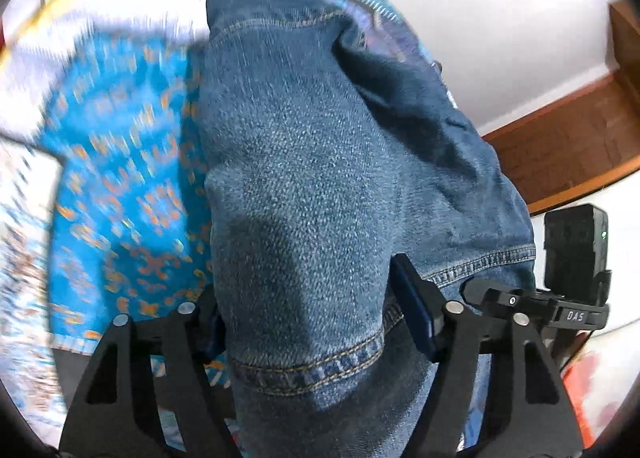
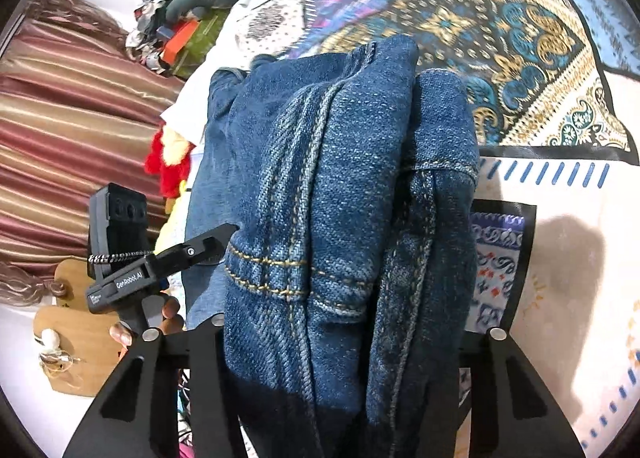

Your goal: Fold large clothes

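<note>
1. Up close, the left gripper [image 1: 316, 322] has a thick fold of blue denim jeans with orange-yellow hem stitching [image 1: 304, 185] bunched between its black fingers [image 1: 416, 310], which are clenched on the cloth from both sides.
2. Meanwhile the right gripper [image 2: 340, 322] clamps another bundle of the same jeans [image 2: 320, 197], a double-stitched seam and hem running across the fabric just beyond its jaws; the pads themselves are hidden under the denim.
3. Both bundles rise out of the jaws and drape away toward the far side, filling the middle of each wrist view.
4. Beneath the jeans lies a patterned bedspread in bright blue, gold and white patchwork print [image 2: 520, 41], blurred in the left wrist view [image 1: 120, 161].
5. To the left in the right wrist view, the left gripper's black body [image 2: 160, 270] is seen side-on, with a person's fingertips [image 2: 170, 310] wrapped round its handle.
6. Farther left hang striped pink and gold satin curtains [image 2: 72, 129], with a red and yellow soft toy [image 2: 172, 161] just beside the denim.
7. At the right of the left wrist view, a brown wooden board [image 1: 568, 149] meets a white wall [image 1: 500, 17].
</note>
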Available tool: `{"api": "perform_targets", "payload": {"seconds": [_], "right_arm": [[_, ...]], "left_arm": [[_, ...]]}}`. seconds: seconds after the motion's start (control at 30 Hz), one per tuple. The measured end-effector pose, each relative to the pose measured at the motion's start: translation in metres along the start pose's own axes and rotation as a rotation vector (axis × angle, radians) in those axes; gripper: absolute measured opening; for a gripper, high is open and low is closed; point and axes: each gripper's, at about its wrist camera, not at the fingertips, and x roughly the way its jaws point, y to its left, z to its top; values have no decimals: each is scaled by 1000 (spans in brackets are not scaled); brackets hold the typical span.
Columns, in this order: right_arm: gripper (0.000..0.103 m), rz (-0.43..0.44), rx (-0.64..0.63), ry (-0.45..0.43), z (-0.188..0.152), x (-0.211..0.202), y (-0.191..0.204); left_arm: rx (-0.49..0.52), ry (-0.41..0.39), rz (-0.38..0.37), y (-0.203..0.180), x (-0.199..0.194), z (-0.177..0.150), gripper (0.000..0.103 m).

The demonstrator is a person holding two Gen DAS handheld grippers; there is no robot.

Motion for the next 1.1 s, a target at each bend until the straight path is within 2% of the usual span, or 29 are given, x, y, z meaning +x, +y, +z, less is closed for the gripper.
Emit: {"api": "perform_targets", "payload": {"seconds": [0.13, 0.33, 0.43, 0.53, 0.63, 0.73, 0.83, 1.03, 1.1], "right_arm": [[45, 5, -38, -47, 1, -20, 32], [45, 25, -111, -129, 3, -58, 93], [45, 26, -164, -178, 2, -69, 127], [45, 49, -170, -200, -8, -71, 144], [45, 71, -177, -199, -16, -55, 162], [45, 62, -186, -183, -26, -32, 170], [45, 48, -172, -126, -33, 7, 172], [44, 11, -132, 13, -38, 98, 153], [45, -14, -129, 53, -40, 122, 145]], "left_arm": [[77, -101, 51, -25, -50, 4, 68], [110, -197, 36, -40, -124, 9, 67], [114, -235, 38, -39, -152, 9, 67], [115, -255, 54, -32, -177, 9, 67], [101, -258, 68, -15, -192, 10, 67], [70, -216, 94, 15, -190, 1, 67], [27, -171, 122, 47, -180, -12, 67], [-80, -52, 147, 127, -129, -38, 67], [-89, -11, 168, 143, -111, -48, 67]]}}
